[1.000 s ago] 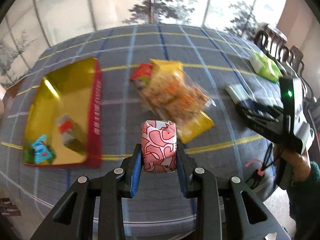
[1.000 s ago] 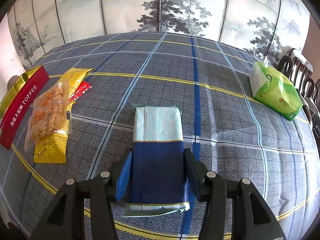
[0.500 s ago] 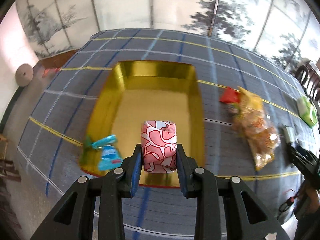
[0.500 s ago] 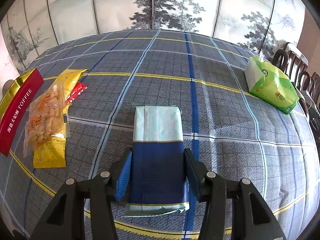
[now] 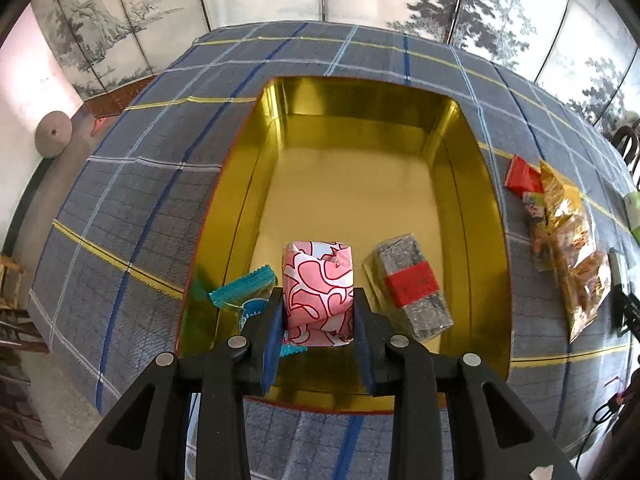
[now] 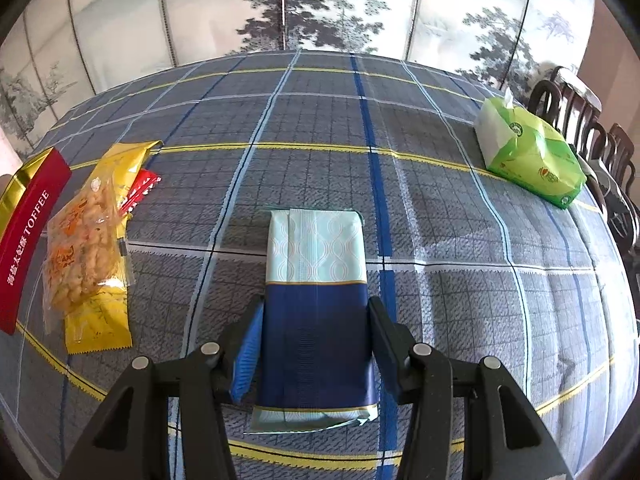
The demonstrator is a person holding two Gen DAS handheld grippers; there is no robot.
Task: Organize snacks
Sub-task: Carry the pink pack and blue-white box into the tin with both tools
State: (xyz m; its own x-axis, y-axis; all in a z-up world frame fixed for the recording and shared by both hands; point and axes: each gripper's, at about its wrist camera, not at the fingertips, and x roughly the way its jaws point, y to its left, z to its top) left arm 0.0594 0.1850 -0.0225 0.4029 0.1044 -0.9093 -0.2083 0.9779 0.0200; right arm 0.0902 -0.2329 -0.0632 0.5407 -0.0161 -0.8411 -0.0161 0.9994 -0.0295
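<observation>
My left gripper point(image 5: 318, 312) is shut on a pink and white patterned snack packet point(image 5: 318, 288) and hangs over the near end of the gold tin point(image 5: 486, 216). Inside the tin lie a grey bar with a red band point(image 5: 410, 284) to the right and a teal wrapped candy point(image 5: 242, 288) to the left. My right gripper point(image 6: 316, 320) is shut on a navy and pale-green packet point(image 6: 316, 280) just above the tablecloth. Left of it lie a clear bag of orange snacks point(image 6: 82, 244) on a yellow packet point(image 6: 98, 326), and a red packet point(image 6: 140, 188).
The tin's red outer wall reading TOFFEE point(image 6: 28, 240) shows at the left edge of the right wrist view. A green tissue pack point(image 6: 528, 160) sits at the far right, with dark wooden chairs point(image 6: 592, 128) behind it. A painted folding screen stands behind the table.
My left gripper carried the pink packet leftwards from the snack pile to above the gold tin and came lower over its near end. The right gripper stayed put with its packet.
</observation>
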